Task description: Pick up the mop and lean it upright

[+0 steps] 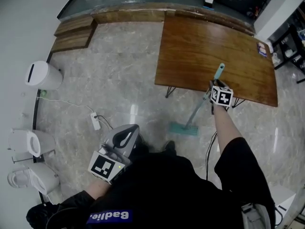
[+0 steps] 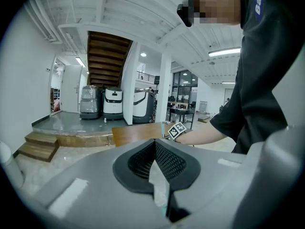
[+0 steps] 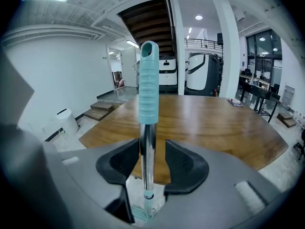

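I am centring the right gripper (image 3: 152, 151), jaws unclenched, on the mop shaft (image 3: 148, 142) between them before clamping; left gripper (image 2: 155, 161) clenched, empty.

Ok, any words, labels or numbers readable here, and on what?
"Badie" (last letters unsure): white print on a blue patch on the person's shirt.
Cube markers: black-and-white square patterns only, no words.
Small flat item on the wooden table: too small to read.
Mop: no label visible.
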Available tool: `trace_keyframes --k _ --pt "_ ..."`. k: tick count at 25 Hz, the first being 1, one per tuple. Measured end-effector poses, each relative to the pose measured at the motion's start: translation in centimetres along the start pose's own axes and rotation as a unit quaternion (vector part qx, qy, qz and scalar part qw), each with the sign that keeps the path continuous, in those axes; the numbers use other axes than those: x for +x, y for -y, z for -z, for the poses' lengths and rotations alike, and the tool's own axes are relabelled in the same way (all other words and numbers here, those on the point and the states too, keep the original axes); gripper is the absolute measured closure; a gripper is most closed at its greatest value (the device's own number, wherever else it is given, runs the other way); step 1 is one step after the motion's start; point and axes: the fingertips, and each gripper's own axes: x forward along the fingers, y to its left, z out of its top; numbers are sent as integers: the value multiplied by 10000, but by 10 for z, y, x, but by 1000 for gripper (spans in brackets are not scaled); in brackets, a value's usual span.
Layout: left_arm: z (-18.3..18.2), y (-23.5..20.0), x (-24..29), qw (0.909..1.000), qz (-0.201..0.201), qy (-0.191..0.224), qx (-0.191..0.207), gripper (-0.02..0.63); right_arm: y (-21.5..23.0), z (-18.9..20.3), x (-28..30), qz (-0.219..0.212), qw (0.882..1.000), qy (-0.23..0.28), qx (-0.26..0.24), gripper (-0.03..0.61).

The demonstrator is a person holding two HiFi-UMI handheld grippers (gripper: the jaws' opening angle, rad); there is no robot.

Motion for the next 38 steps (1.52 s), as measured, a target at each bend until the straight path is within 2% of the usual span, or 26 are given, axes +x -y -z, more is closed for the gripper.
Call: trace_keyframes --k 3,5,10,17,26,32,38 --pt "4 -2 -2 10000 -55 -53 -44 594 -1 1 7 -59 10000 -58 -7 425" --pt "5 -3 -4 9999 -72 -66 -62 594 -2 1 8 -83 9999 -67 -21 468" --pt "6 -6 -8 10000 -33 -12 -80 594 -13 4 0 -133 9999 -61 40 471" --pt "4 -9 -10 9997 160 147 -93 594 -51 18 -33 -291 9995 63 70 471" --pt "-2 -19 -18 9984 466 320 -59 594 -107 41 -90 -434 9985 171 -279 471" --pt "-5 -33 -24 9969 648 455 15 594 -130 49 -123 -370 9990 210 -111 471" --pt "-6 -53 -34 9958 713 562 -97 594 -157 41 -141 -361 9988 314 78 471"
